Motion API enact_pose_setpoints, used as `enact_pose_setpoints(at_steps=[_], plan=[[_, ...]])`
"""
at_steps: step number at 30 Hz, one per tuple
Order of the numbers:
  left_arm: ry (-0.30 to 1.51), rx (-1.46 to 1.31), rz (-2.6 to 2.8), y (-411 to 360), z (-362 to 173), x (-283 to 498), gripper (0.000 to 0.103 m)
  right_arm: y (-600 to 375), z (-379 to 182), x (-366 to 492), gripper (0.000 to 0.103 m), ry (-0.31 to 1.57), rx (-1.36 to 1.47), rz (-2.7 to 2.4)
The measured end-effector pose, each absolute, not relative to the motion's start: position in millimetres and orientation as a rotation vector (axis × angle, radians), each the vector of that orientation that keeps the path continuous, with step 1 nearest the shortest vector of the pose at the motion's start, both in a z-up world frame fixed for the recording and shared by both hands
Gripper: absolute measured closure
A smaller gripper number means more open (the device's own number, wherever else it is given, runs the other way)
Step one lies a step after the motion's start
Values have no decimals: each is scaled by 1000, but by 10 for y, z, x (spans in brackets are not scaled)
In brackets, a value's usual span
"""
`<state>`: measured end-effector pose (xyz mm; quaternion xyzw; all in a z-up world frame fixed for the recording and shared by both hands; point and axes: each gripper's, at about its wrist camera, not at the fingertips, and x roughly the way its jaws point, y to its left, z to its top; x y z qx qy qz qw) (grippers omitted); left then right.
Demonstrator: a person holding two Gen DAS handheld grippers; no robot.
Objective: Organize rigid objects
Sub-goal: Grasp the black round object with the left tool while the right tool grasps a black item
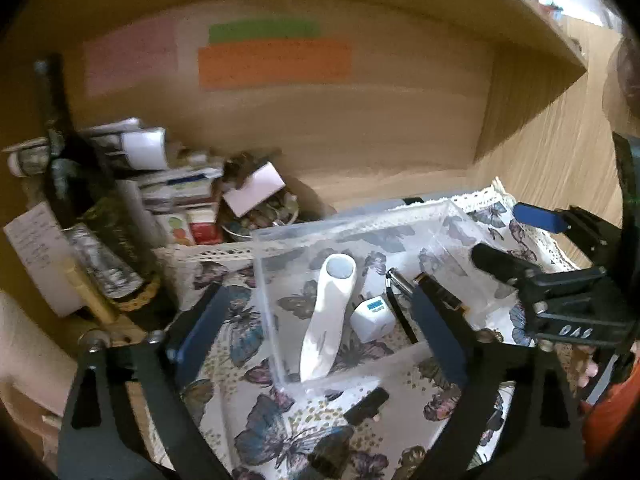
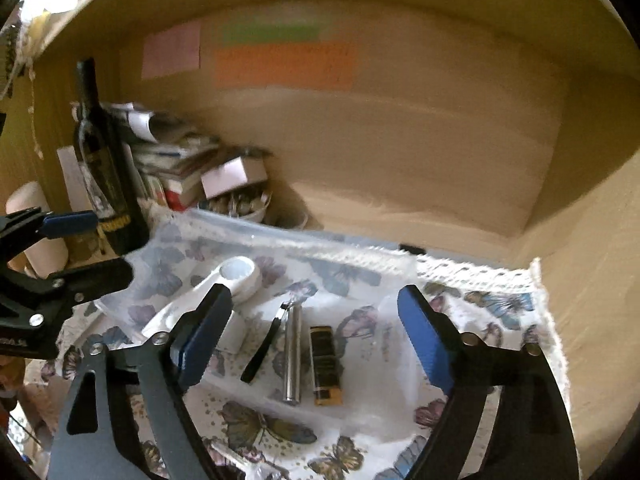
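We are hovering both the left gripper (image 1: 320,336) and the right gripper (image 2: 316,336) wide open and empty over the clear box (image 1: 280,236) (thermometer (image 1: 326,320), dice (image 1: 372,318), lighter (image 2: 326,364) already inside), so next we probably need the black piece (image 1: 366,400) lying near its front wall.

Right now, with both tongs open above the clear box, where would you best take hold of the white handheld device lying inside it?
Probably the narrow handle of the white handheld device, just below its round head, coming straight down through the open top of the clear box. It lies flat, and the box wall beside it blocks a sideways approach. The white cube sits near its lower half, so stay higher.
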<state>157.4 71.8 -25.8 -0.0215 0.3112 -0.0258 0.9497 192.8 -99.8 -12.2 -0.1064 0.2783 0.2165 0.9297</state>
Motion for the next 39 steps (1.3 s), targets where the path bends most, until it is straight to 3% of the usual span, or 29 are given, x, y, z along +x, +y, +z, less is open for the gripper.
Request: enact_pose_setpoints(at_steps=[5, 22, 25, 29, 39], plan=[[619, -33, -21, 795, -246, 1330, 2, -1150, -32, 1705, 4, 525, -191, 425], [842, -84, -21, 768, -972, 1055, 2, -1251, -647, 1154, 4, 669, -189, 445], [872, -105, -27, 752, -1071, 1043, 3, -1205, -806, 1067, 11, 713, -183, 477], [912, -138, -50, 729, -1168, 1036, 21, -1154, -958, 1045, 28, 781, -179, 528], [939, -158, -64, 639, -1312, 1090, 44, -1133, -1141, 1050, 72, 851, -184, 552]])
